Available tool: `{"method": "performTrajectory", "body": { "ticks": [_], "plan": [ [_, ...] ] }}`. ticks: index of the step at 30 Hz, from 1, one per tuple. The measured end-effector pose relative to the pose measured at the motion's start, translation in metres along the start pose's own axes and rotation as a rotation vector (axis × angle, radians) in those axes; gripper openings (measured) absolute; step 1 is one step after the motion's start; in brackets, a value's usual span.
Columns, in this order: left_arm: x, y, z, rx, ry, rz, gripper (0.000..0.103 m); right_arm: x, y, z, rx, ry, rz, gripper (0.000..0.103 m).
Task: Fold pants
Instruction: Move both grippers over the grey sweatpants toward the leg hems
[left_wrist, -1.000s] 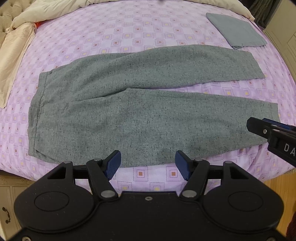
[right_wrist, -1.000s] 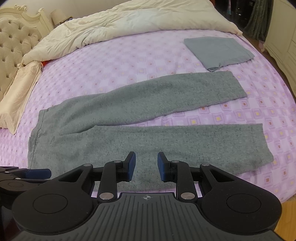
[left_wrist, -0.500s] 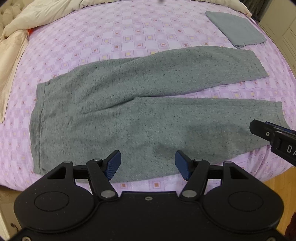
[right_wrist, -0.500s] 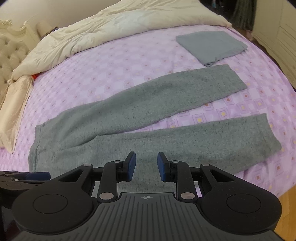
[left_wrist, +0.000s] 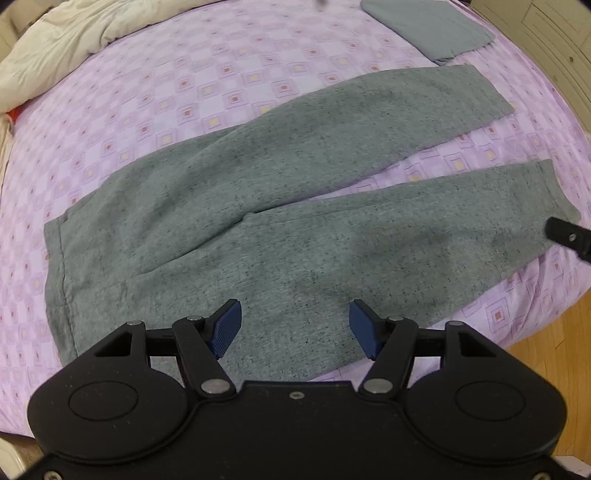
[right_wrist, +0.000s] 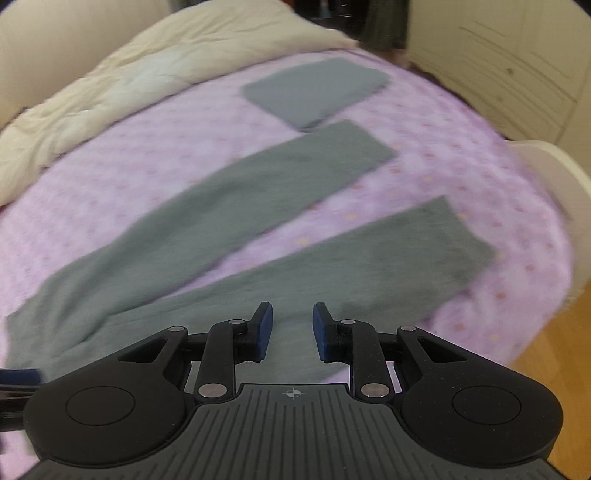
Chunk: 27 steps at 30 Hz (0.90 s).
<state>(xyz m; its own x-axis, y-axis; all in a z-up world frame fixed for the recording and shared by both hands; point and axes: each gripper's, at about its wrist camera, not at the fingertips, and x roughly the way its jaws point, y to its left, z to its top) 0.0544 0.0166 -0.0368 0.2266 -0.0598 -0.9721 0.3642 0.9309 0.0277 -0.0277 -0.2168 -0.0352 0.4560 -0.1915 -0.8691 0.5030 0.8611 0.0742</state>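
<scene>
The grey pants (left_wrist: 266, 221) lie flat and unfolded on the bed (left_wrist: 221, 74), waistband off to the left of the left gripper (left_wrist: 295, 325) and the two legs splayed apart ahead and to its right. Both tools hover above the near leg with nothing in them: the left gripper's jaws stand wide apart, and the right gripper (right_wrist: 293, 328) is also released, with a narrower gap between its blue pads. The right wrist view is blurred, so fine detail there is hard to read.

By my reading, folding has not yet begun; this is the approach to the first grasp. The next move likely calls for pinching the near leg's edge at two places, one toward the waistband and one toward the hem, then carrying it over onto the far leg.

No containers are in view. A folded grey cloth (right_wrist: 317, 92) sits beyond the far leg's hem, and a cream duvet (right_wrist: 147, 81) is bunched farther off.
</scene>
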Motion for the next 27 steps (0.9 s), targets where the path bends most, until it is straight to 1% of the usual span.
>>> {"method": "performTrajectory", "body": {
  "ticks": [5, 9, 12, 16, 20, 24, 27],
  "plan": [
    [0.005, -0.006, 0.006, -0.035, 0.013, 0.033, 0.066, 0.026, -0.055, 0.021, -0.005, 0.011, -0.078, 0.024],
    [0.008, -0.017, 0.009, -0.117, 0.027, 0.064, 0.066, 0.057, -0.098, 0.045, -0.045, 0.027, -0.090, 0.024],
    [0.010, -0.033, 0.011, -0.153, 0.026, 0.079, 0.066, 0.083, -0.127, 0.063, -0.088, 0.030, -0.089, 0.024],
    [0.015, -0.060, 0.016, -0.228, -0.015, 0.084, 0.066, 0.120, -0.160, 0.084, -0.136, 0.053, -0.046, 0.024],
    [0.021, -0.088, 0.022, -0.283, -0.035, 0.081, 0.066, 0.147, -0.182, 0.096, -0.179, 0.074, 0.025, 0.024],
    [0.027, -0.112, 0.024, -0.299, -0.018, 0.103, 0.066, 0.166, -0.191, 0.104, -0.245, 0.077, 0.053, 0.024],
    [0.033, -0.125, 0.022, -0.313, 0.002, 0.115, 0.066, 0.178, -0.201, 0.112, -0.259, 0.086, 0.069, 0.024]
  ]
}}
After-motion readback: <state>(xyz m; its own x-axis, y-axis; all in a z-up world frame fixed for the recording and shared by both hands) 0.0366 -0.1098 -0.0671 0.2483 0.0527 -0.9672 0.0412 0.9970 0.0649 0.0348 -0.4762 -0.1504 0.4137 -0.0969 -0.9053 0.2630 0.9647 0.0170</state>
